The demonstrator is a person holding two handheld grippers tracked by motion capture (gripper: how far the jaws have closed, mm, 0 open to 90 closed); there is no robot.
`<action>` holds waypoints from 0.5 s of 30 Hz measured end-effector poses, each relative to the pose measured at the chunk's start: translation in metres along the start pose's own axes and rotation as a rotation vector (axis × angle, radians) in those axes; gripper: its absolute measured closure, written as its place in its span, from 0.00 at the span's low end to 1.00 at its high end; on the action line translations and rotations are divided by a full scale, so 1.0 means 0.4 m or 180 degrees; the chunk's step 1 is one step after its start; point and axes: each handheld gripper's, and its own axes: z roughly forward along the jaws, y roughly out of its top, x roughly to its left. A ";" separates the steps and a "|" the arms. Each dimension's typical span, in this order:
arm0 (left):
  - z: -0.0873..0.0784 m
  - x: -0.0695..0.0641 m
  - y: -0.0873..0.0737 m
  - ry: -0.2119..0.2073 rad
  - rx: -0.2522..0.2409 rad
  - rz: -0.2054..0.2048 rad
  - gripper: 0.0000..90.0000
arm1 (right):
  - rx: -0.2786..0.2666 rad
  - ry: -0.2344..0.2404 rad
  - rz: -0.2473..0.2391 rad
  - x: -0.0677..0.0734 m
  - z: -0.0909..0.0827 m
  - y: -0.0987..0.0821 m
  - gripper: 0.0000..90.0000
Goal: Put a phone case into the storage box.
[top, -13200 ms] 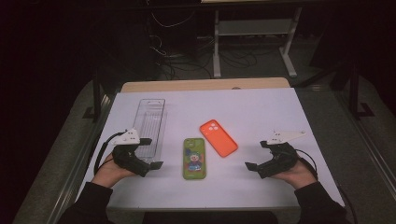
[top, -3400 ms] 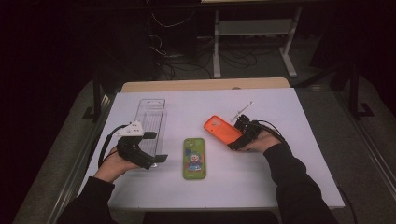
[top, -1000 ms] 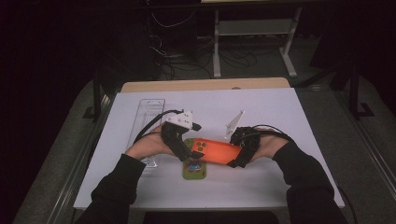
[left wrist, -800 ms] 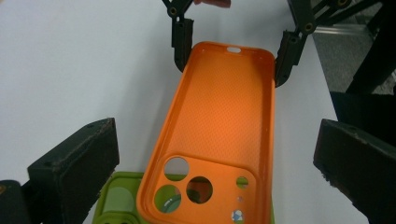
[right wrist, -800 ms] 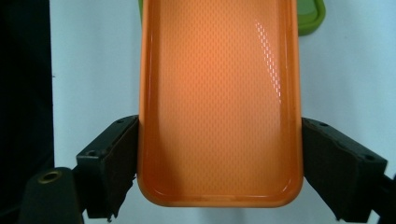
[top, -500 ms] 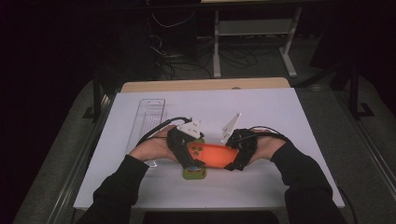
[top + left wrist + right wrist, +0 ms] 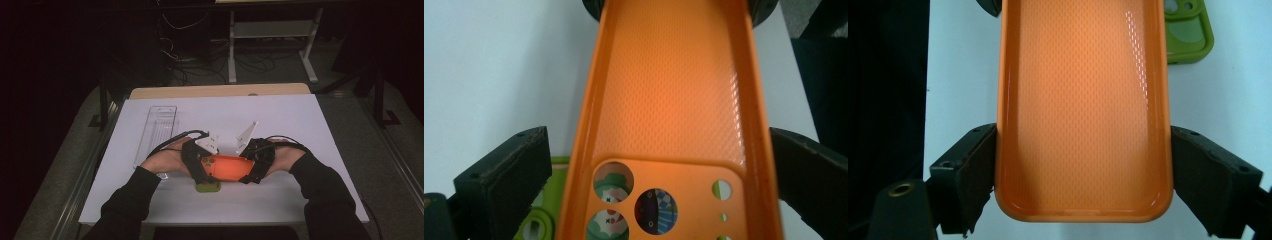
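An orange phone case [image 7: 227, 167] hangs level between my two grippers, hollow side up, just above a green phone case [image 7: 207, 186] on the table. My right gripper [image 7: 250, 170] is shut on its plain end, and both pads [image 7: 978, 170] press on the long rims of the orange case [image 7: 1083, 100]. My left gripper [image 7: 200, 167] straddles the camera-hole end. In the left gripper view its right jaw touches the orange case [image 7: 669, 100], while a gap stays beside the left pad [image 7: 519, 170]. The green case [image 7: 541, 220] shows through that gap and lies at the top right [image 7: 1188, 35] in the right gripper view.
A clear plastic tray [image 7: 157, 130] lies at the back left of the white table sheet [image 7: 300, 120]. A wooden edge [image 7: 220, 91] borders the far side. Metal frame legs and cables stand in the dark behind.
Both hands have drifted toward the near edge and down with the orange case. The left gripper has closed in on the case's camera end, which now covers most of the green case.
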 end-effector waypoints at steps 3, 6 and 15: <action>0.003 -0.002 0.000 -0.0007 0.0024 0.0018 0.04 | -0.0009 0.0005 0.0001 0.002 -0.003 0.001 0.17; 0.003 -0.002 -0.001 -0.0008 0.0036 0.0016 0.06 | -0.0012 0.0007 -0.0005 0.002 -0.004 0.001 0.17; 0.003 -0.002 -0.003 -0.0048 0.0054 0.0007 0.12 | -0.0026 -0.0010 0.0000 0.003 -0.008 0.001 0.17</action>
